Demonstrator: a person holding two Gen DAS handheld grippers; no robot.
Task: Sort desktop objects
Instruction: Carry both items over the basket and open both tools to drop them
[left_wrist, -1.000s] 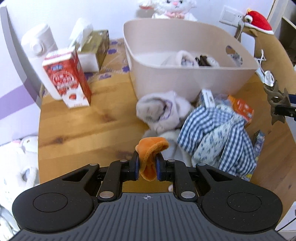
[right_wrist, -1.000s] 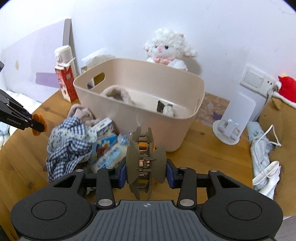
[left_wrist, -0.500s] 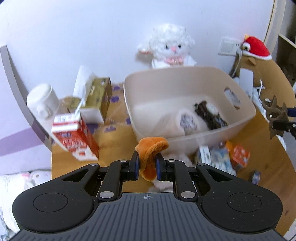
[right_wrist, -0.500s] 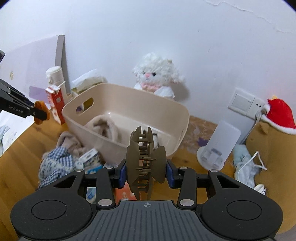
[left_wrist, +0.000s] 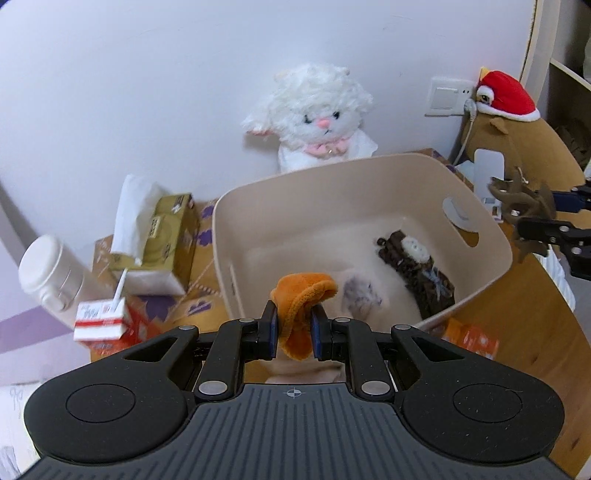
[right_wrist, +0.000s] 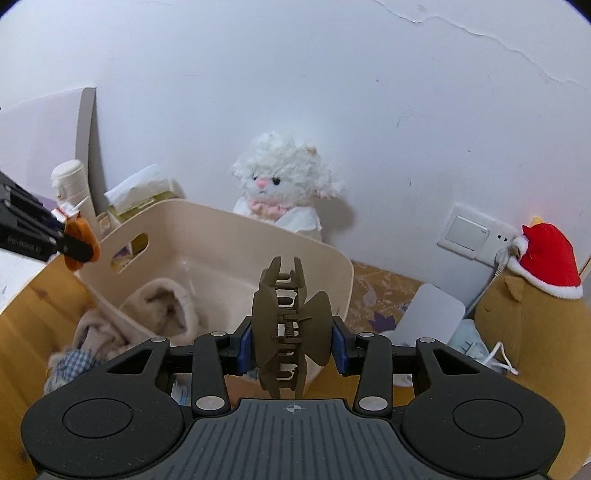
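My left gripper (left_wrist: 293, 325) is shut on an orange plush piece (left_wrist: 301, 299) and holds it just above the near rim of the beige bin (left_wrist: 236, 221). It also shows in the right wrist view (right_wrist: 79, 245) at the bin's left end. My right gripper (right_wrist: 291, 341) is shut on a brown hair claw clip (right_wrist: 290, 325), raised before the bin's (right_wrist: 207, 229) right end. The clip also shows in the left wrist view (left_wrist: 524, 206). Inside the bin lie a dark brown doll (left_wrist: 413, 269) and a cream plush item (right_wrist: 162, 306).
A white plush lamb (left_wrist: 317, 114) sits behind the bin. A tissue box (left_wrist: 162, 236), white bottle (left_wrist: 51, 273) and red milk carton (left_wrist: 103, 321) stand at the left. A brown plush with a red hat (right_wrist: 539, 291) and a white stand (right_wrist: 432, 314) are at the right. Checked cloth (right_wrist: 70, 369) lies before the bin.
Both grippers have risen and moved toward the bin with their loads. The left one now hangs over the bin's near rim, and the cloth pile has dropped out of its view.
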